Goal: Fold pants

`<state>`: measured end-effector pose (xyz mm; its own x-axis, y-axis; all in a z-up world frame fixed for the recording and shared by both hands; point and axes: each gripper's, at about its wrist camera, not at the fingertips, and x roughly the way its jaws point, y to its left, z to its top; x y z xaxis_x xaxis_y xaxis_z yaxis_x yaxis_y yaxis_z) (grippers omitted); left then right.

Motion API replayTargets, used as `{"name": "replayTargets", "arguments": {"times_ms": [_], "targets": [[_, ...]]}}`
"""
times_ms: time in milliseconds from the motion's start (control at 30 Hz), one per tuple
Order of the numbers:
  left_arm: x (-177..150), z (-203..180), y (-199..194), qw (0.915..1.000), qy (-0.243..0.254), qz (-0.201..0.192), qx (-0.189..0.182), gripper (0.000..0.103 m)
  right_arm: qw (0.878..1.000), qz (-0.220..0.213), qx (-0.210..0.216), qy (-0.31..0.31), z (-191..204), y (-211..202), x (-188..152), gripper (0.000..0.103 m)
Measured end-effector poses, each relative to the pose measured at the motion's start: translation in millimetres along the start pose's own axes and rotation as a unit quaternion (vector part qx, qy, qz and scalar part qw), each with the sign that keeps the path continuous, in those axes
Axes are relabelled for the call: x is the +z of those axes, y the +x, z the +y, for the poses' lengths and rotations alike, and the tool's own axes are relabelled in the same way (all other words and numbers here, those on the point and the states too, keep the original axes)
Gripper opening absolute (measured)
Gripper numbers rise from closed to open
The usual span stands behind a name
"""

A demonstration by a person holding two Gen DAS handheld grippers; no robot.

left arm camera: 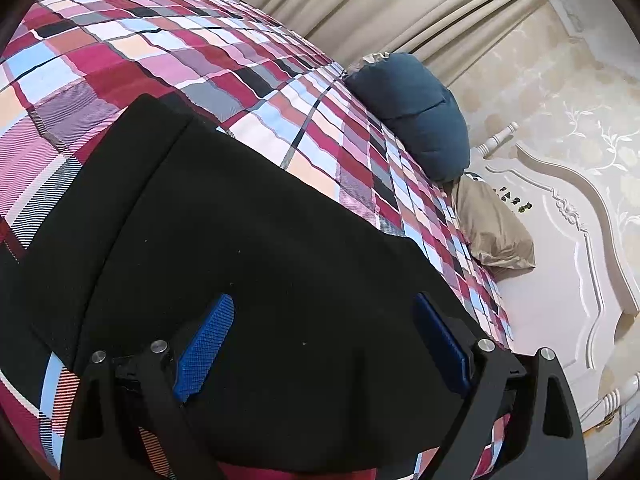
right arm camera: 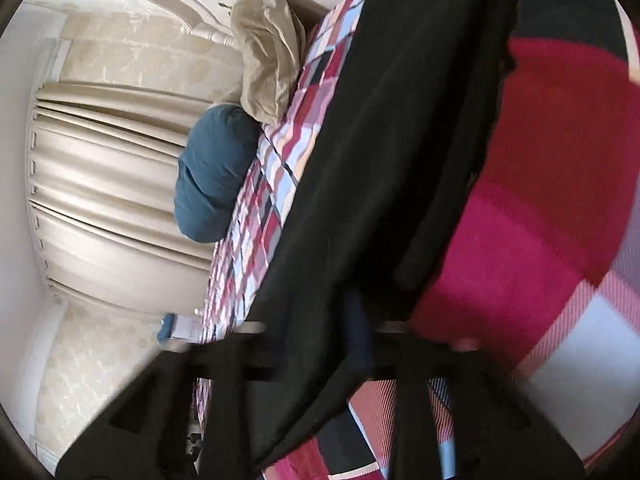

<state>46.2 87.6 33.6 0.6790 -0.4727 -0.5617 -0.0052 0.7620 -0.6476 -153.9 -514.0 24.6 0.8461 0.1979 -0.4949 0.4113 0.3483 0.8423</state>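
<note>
Black pants (left arm camera: pixel 240 220) lie spread flat on a checked bedspread (left arm camera: pixel 160 60). My left gripper (left arm camera: pixel 322 304) hovers just over them, open, its blue pads (left arm camera: pixel 208 344) wide apart with only flat cloth beneath. In the right wrist view, which is blurred, the pants (right arm camera: pixel 380 140) run as a long black band from the top of the frame down into my right gripper (right arm camera: pixel 356 328). That gripper is shut on a fold of the black fabric, and the cloth drapes over its fingers and hides the pads. The bedspread (right arm camera: pixel 560 200) shows to the right of the band.
A dark blue pillow (left arm camera: pixel 420 116) and a beige pillow (left arm camera: pixel 492 232) lie at the head of the bed against a white carved headboard (left arm camera: pixel 560 240). Cream curtains (left arm camera: pixel 400 8) hang beyond the bed's far side. Both pillows (right arm camera: pixel 212 184) (right arm camera: pixel 268 48) also show in the right view.
</note>
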Motion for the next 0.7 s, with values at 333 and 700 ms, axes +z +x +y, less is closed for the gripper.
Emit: {"name": "replayTargets", "arguments": {"times_ms": [333,700], "targets": [[0,0,-2,1.0000,-0.001,0.002,-0.009,0.090,1.000,-0.013,-0.012,0.010,-8,-5,-10,0.014],[-1,-1,-2,1.0000,0.001,0.000,-0.005,0.090,0.994,0.101,0.043,-0.004,26,50,-71,0.020]]}}
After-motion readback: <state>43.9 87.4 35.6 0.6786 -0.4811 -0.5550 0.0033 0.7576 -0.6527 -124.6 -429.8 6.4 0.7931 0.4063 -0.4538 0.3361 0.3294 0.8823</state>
